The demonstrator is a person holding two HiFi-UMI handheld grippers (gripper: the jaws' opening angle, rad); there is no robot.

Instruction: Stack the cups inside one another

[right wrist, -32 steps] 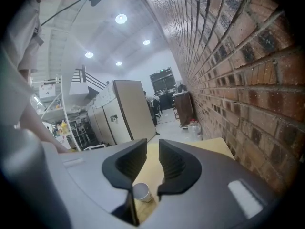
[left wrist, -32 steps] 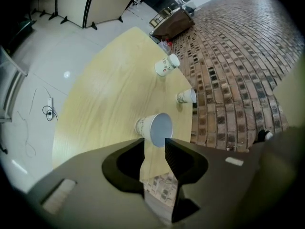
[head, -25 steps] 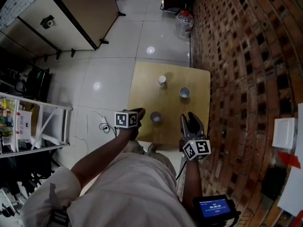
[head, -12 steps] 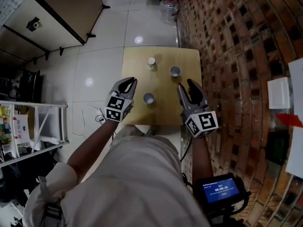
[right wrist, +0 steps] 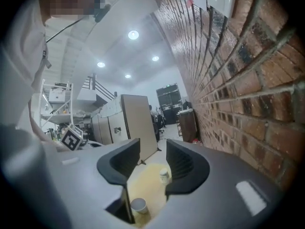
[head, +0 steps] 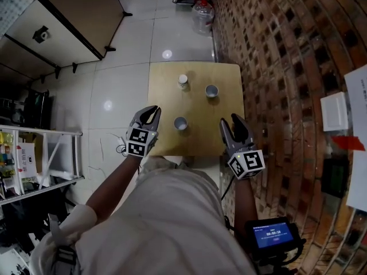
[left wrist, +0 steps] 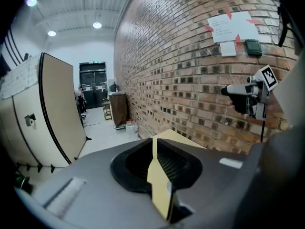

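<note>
Three paper cups stand apart on the small wooden table (head: 229, 76). One is upside down (head: 183, 80) at the far side, one upright (head: 211, 90) to its right, one upright (head: 180, 123) nearest me. My left gripper (head: 151, 113) hovers off the table's near left edge; its jaws have just been opening, stand a narrow gap apart and hold nothing. My right gripper (head: 235, 125) hovers over the near right corner, its jaws have just been opening and are empty. In the right gripper view the near cup (right wrist: 138, 205) and the upside-down cup (right wrist: 164, 175) show beyond the jaws.
A brick wall (head: 287, 67) runs along the table's right side. A water bottle (head: 202, 13) stands on the tiled floor beyond the table. A beige partition (head: 69, 22) and a shelf rack (head: 34, 159) are at the left. A cable (head: 121, 149) lies by the table's left side.
Both grippers have risen from the table's near edge. The left one has rolled, so its marker cube now faces up. The right jaws stand a little wider. The cups have not moved.
</note>
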